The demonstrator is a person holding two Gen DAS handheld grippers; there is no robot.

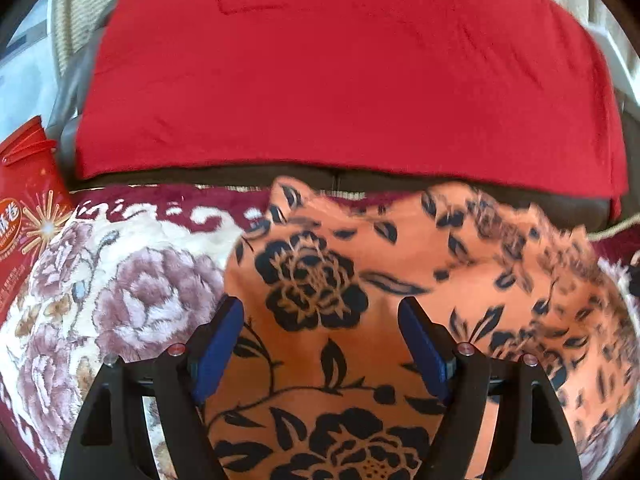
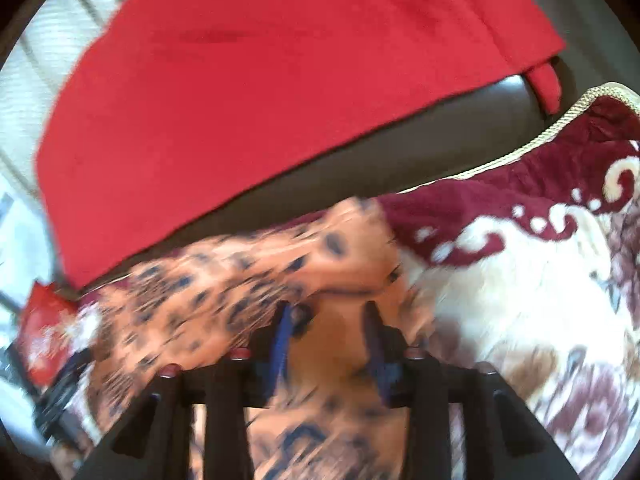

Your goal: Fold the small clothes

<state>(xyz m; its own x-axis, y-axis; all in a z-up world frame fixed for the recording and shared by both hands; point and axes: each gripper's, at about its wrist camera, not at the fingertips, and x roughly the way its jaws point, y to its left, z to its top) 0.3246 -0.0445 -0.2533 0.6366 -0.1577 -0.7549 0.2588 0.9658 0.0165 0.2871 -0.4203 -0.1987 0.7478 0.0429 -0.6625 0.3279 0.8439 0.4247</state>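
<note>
A: How do the fingers stand?
B: Left gripper (image 1: pixel 320 312) spread wide above the orange floral garment (image 1: pixel 360 280), gripping nothing. Right gripper (image 2: pixel 326 316) parted too, garment between; contact blurred.
A: And the garment?
B: On the plush floral blanket (image 1: pixel 132 280), both grippers tilted downward.

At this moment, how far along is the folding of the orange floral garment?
Done: the orange floral garment lies on the floral blanket, its right side bunched. In hand: nothing; the left gripper is open over it, and the right gripper grips nothing visible. Left: no finished fold shows.
</note>
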